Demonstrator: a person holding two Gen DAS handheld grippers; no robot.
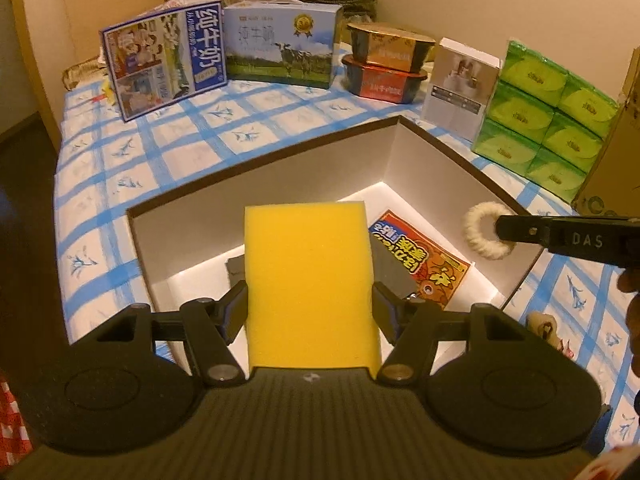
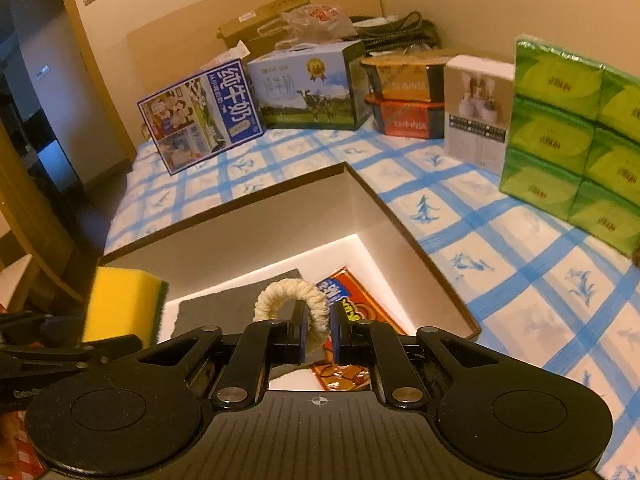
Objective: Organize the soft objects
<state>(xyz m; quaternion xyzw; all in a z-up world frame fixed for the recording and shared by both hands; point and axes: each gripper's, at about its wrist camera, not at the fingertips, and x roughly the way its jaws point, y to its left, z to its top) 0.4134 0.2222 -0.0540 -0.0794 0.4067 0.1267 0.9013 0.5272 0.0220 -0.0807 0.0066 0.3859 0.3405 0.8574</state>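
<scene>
The yellow sponge (image 1: 310, 284) stands upright between the jaws of the left gripper (image 1: 310, 312), pinched across its width low down, and it hangs above the open box (image 1: 280, 148). The right wrist view shows a thin green scouring layer on one face. It should be very light and springy: the pads look pressed into the foam only slightly, and a harder squeeze would likely just dent it. Gripping across the narrow sides, as here, seems sound, since the broad faces would buckle.

The cream fabric hair tie (image 2: 286, 300) is a soft ring, caught by a short stretch of its loop between the nearly closed jaws of the right gripper (image 2: 318, 338); most of the ring stands free above the pads. Whether the pads truly press on it is hard to tell, because the right-hand pad seems to stand a little off the fabric. It is limp, weighs almost nothing and may cling to a pad when let go.

Both things are over the box's interior. On its white floor lie a dark grey cloth (image 2: 240, 300) and a red-orange printed packet (image 1: 420, 258).

The box rests on a surface with a blue-checked cover (image 2: 500, 256). Behind it stand two milk cartons (image 1: 280, 48), two stacked instant noodle bowls (image 1: 386, 62), a small white box (image 1: 460, 84) and a green tissue multipack (image 1: 548, 116).
</scene>
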